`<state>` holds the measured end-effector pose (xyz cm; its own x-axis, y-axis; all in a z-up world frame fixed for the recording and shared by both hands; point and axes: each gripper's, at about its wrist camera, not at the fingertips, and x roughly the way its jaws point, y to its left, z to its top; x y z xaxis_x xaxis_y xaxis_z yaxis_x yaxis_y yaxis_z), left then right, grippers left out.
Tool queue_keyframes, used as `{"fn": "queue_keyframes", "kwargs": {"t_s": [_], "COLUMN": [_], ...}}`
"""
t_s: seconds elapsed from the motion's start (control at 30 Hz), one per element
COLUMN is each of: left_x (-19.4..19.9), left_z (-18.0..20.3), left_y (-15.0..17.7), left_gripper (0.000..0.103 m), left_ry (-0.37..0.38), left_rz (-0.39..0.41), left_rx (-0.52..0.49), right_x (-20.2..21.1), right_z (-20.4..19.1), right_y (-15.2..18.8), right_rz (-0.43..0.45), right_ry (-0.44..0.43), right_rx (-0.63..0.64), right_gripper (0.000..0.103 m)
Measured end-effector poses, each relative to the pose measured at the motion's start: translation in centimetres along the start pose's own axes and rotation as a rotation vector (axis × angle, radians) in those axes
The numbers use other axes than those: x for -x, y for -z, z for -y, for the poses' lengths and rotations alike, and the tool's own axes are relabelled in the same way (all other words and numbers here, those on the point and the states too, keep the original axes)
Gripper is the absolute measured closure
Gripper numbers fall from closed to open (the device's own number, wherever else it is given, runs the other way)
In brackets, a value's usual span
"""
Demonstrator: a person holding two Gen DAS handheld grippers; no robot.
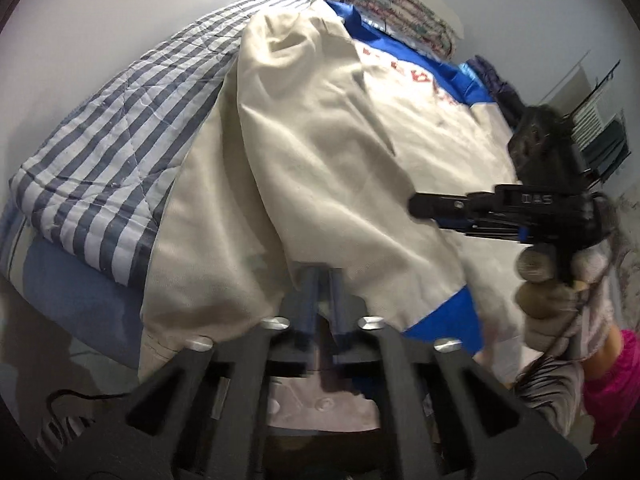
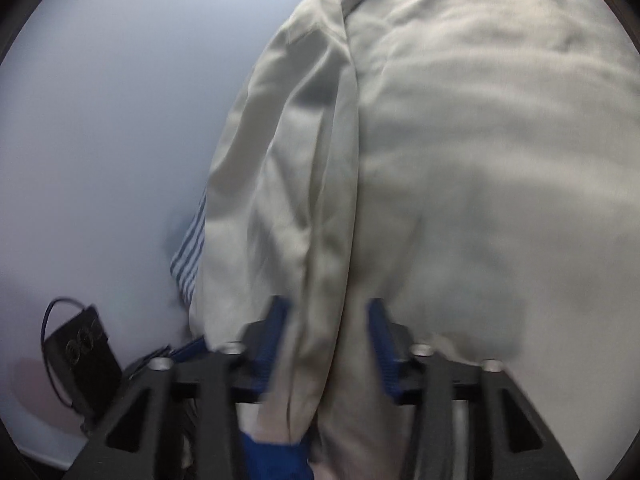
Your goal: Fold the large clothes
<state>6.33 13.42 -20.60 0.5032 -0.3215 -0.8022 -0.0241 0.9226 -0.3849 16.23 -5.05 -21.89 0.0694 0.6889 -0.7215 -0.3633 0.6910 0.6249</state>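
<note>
The left gripper [image 1: 322, 292] was built of black struts with silver screws and grey-blue fingers [image 1: 310, 288]. At three o'clock, the black right gripper [image 1: 416, 204] was marked "DAS".

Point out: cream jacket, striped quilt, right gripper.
cream jacket [image 1: 360, 152], left wrist view, on its cream back panel.
striped quilt [image 1: 120, 152], left wrist view, on its bare striped top.
right gripper [image 2: 328, 320], right wrist view, midway between its blue fingertips, sleeve fold between them.
</note>
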Motion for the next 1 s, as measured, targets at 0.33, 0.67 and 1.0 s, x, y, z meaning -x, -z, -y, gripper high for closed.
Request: {"fn": "queue_keyframes", "kwargs": {"t_s": [0.33,0.67,1.0], "left_x": [6.9,6.2,4.4], "left_z": [-1.1,-3.0,-3.9], "left_y": [-0.9,-1.9,0.6], "left_gripper": [0.103,0.103,0.078], "left_ry": [-0.240,-0.163,-0.063], "left_rz": [0.130,0.118,0.038], "left_rx": [-0.135,-0.066,-0.003], "right_x": [1.8,-2.8,2.7], "right_z": [-5.4,-9.3,-6.1], "right_y": [3.9,8.8,7.6], "right_rz": [0.043,-0.093,0.004], "right_ry": [-0.136,-0.015,-0.099], "right_rx": [0.082,0.248,0.129], "right_gripper": [0.101,0.094,0.054]}}
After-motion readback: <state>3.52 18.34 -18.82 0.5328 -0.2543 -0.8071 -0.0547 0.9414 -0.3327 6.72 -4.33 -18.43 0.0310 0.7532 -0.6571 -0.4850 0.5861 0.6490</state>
